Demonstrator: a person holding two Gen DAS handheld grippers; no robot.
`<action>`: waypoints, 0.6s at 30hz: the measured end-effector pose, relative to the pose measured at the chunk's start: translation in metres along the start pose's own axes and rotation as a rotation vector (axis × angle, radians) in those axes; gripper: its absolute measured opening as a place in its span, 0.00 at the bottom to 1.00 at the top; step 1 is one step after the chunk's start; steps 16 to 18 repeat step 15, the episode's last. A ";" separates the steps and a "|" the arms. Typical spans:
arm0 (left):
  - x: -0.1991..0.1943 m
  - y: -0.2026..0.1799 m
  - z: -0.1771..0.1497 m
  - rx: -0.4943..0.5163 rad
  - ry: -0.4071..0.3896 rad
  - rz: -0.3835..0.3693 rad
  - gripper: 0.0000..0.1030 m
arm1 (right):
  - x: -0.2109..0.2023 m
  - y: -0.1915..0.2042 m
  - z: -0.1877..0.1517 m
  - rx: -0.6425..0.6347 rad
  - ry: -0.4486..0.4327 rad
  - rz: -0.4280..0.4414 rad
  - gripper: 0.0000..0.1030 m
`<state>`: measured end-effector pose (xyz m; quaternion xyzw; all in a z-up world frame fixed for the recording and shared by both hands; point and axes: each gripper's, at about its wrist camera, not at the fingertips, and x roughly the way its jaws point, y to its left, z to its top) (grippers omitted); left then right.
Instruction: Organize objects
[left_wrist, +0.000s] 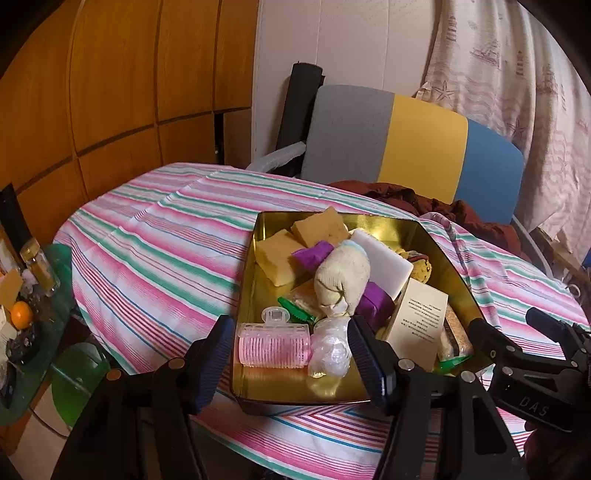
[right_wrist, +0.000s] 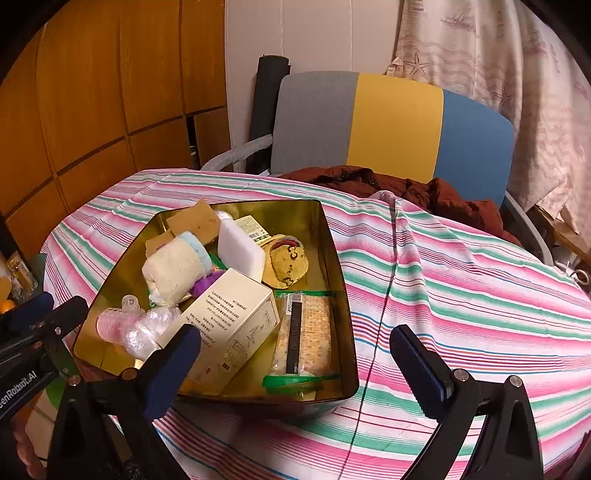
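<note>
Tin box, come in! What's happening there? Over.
Left tool open, right tool open, both empty. Tin full of jumbled things. Nothing blocking.

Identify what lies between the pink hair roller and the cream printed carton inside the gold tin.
A crumpled clear plastic bag lies between the pink hair roller and the cream printed carton; the right wrist view shows it.
</note>
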<state>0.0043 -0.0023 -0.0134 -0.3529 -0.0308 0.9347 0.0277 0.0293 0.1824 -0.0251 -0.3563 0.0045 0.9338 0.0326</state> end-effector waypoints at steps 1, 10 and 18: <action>0.001 0.001 0.000 0.001 0.003 0.001 0.63 | 0.000 0.000 0.000 -0.001 0.000 -0.001 1.00; -0.005 0.008 0.003 -0.013 -0.056 0.010 0.52 | 0.004 0.002 -0.002 -0.009 0.011 -0.006 1.00; -0.004 0.008 0.004 -0.008 -0.053 0.010 0.50 | 0.004 0.000 -0.001 -0.005 0.009 -0.014 1.00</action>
